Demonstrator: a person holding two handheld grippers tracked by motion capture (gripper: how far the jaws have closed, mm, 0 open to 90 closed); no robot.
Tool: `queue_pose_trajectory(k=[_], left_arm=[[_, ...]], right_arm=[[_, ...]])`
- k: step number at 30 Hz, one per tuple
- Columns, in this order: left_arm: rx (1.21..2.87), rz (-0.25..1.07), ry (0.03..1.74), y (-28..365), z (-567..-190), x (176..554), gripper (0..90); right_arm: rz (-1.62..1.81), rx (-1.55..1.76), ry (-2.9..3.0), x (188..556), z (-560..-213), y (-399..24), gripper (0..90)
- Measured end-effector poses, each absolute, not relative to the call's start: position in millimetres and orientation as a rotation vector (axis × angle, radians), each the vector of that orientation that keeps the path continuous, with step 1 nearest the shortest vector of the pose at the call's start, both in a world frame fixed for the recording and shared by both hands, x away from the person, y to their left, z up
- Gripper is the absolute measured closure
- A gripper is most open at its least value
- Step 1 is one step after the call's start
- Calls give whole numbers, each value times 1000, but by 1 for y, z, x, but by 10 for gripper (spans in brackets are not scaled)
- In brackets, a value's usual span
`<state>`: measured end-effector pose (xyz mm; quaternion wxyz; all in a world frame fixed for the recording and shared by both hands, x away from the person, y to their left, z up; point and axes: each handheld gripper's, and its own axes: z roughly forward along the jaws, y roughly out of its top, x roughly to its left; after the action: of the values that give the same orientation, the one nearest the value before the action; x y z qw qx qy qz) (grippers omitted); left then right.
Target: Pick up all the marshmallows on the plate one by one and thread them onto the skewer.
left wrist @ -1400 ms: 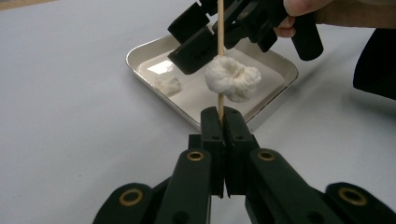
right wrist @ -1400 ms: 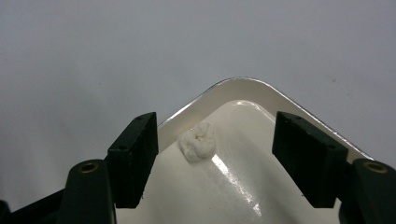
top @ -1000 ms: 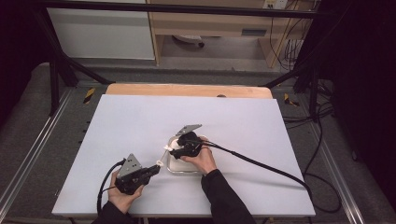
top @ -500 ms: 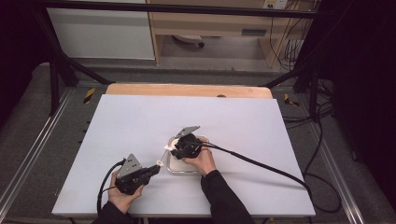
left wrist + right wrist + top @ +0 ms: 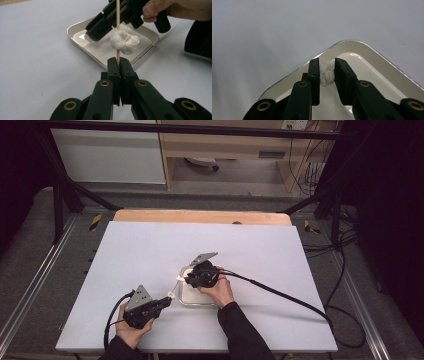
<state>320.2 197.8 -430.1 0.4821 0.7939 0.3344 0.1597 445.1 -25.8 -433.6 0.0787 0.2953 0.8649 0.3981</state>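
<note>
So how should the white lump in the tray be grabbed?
By its two opposite sides, from above. The lump sits low on the tray floor near a corner, so only a top approach clears the rim. The right gripper already has one jaw on each side.

**Skewer, marshmallows and tray near the counter's front edge**

A shallow, square white tray (image 5: pixel 192 296) with rounded corners and a metallic rim lies flat on the counter, near its front edge, about midway along it. A thin wooden skewer (image 5: pixel 118 30) is clamped in the left tool (image 5: pixel 119 65), piercing a puffy white marshmallow (image 5: pixel 124 42) held above the tray's near rim. A second white marshmallow (image 5: pixel 327 73) sits in a tray corner, pinched between the right tool's (image 5: pixel 327 68) jaws.
</note>
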Motion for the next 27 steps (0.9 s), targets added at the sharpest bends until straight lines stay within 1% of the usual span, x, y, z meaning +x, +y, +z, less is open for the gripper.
queue_pose_trajectory(k=[8,27], left_arm=[[1937,390,812,197,-430,320,885],[1957,383,787,189,-432,319,886]], right_arm=[[1266,889,2561,439,-411,-44,765],[1574,887,2412,409,-372,-110,776]])
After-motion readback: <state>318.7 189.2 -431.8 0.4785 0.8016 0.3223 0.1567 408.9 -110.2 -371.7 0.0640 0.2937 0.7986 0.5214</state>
